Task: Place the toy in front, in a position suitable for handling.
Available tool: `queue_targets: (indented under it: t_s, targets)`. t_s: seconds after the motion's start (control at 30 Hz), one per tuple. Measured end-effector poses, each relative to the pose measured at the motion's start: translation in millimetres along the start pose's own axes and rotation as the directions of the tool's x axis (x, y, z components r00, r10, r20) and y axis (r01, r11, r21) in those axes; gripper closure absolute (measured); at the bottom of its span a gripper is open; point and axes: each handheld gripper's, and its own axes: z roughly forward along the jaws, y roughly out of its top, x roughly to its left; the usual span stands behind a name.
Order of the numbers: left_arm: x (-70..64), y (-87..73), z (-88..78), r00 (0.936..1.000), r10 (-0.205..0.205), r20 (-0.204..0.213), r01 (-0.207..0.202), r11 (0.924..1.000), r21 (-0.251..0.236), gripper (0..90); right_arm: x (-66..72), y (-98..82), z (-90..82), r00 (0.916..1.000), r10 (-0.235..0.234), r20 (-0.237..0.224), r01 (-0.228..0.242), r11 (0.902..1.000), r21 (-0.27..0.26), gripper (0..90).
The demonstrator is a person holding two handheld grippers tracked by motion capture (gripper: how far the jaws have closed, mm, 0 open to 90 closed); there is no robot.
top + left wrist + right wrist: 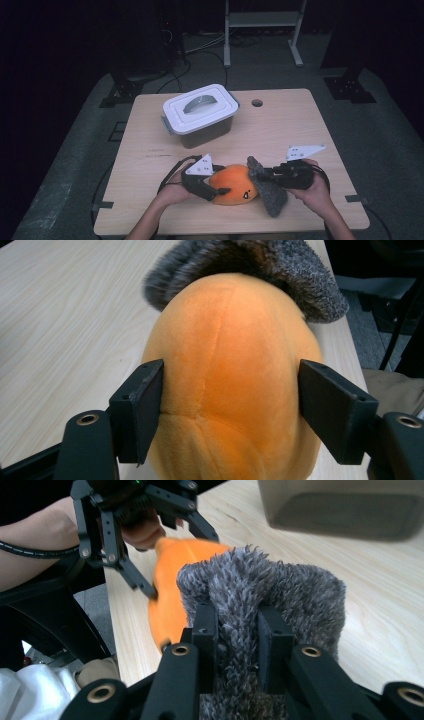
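An orange plush toy lies near the table's front edge, with a dark eye mark on its side. My left gripper reaches in from the left, and its jaws press on both flanks of the plush. A grey fuzzy cloth sits over the plush's far end like a cap. My right gripper comes from the right and is shut on a fold of that cloth. The right gripper view shows its jaws pinching the pile, with the left gripper and plush beyond.
A lidded plastic box with a white lid and grey handle stands at the table's back middle, and its wall shows in the right gripper view. A cable hole lies right of it. A white shelf frame stands beyond the table.
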Motion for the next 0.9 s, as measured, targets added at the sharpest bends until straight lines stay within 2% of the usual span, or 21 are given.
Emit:
queue_targets:
  t_s: [0.13,0.27,0.33,0.37,0.47,0.53,0.6,0.63,0.67,0.77,0.83,0.9]
  targets:
    - [-1.1,2.0,-0.3,0.9999,0.000,0.016,0.000,1.0000,-0.002,24.2,2.9,-4.2,10.7,0.9997,-0.023,-0.006,0.023,0.9986,0.048,72.9]
    - [3.7,4.0,-0.4,0.9982,-0.059,-0.002,0.059,0.9981,0.018,13.1,0.2,-9.0,7.6,0.9998,-0.019,-0.008,0.019,0.9979,0.062,72.9]
    - [6.1,1.6,1.0,0.9958,-0.090,0.020,0.090,0.9959,0.011,14.2,-2.6,-11.5,5.7,0.9999,-0.007,-0.009,0.008,0.9980,0.062,72.9]
    - [5.9,0.7,1.3,0.9965,-0.079,0.026,0.079,0.9968,0.009,18.2,-4.2,-11.7,5.1,1.0000,-0.005,-0.007,0.005,0.9982,0.060,72.9]
    - [1.3,2.3,0.1,0.9997,-0.011,-0.022,0.011,0.9999,-0.007,36.1,-5.6,-9.4,3.7,1.0000,0.002,-0.003,-0.002,0.9985,0.054,73.1]
    - [-2.0,4.8,-0.6,0.9976,0.021,-0.066,-0.023,0.9991,-0.035,41.0,-6.3,-6.4,0.9,1.0000,0.009,0.004,-0.009,0.9994,0.035,73.4]
    - [-6.0,7.7,1.4,0.9923,0.058,-0.109,-0.064,0.9966,-0.052,42.6,-6.2,-1.7,-3.8,0.9999,0.013,0.005,-0.013,0.9999,-0.006,73.4]
    - [-7.0,8.8,3.6,0.9924,0.061,-0.106,-0.067,0.9965,-0.050,42.1,-5.7,0.8,-5.8,0.9999,0.016,0.000,-0.016,0.9993,-0.032,73.4]
    - [-7.3,9.5,5.1,0.9950,0.053,-0.085,-0.058,0.9969,-0.054,40.4,-4.9,3.1,-6.5,0.9999,0.015,-0.001,-0.015,0.9988,-0.047,73.4]
    - [-6.2,10.1,4.4,0.9989,0.026,-0.040,-0.028,0.9981,-0.055,34.2,-3.5,3.1,-1.6,1.0000,-0.001,0.007,0.001,0.9997,-0.025,73.1]
    - [-4.8,10.1,2.8,0.9995,0.011,-0.030,-0.013,0.9983,-0.057,29.0,-4.6,-1.8,4.4,1.0000,0.003,-0.009,-0.003,1.0000,0.001,73.0]
    - [-3.0,11.0,3.2,0.9993,-0.023,-0.029,0.021,0.9982,-0.057,20.9,-3.6,-3.9,7.8,0.9993,0.005,-0.038,-0.004,0.9999,0.009,73.0]
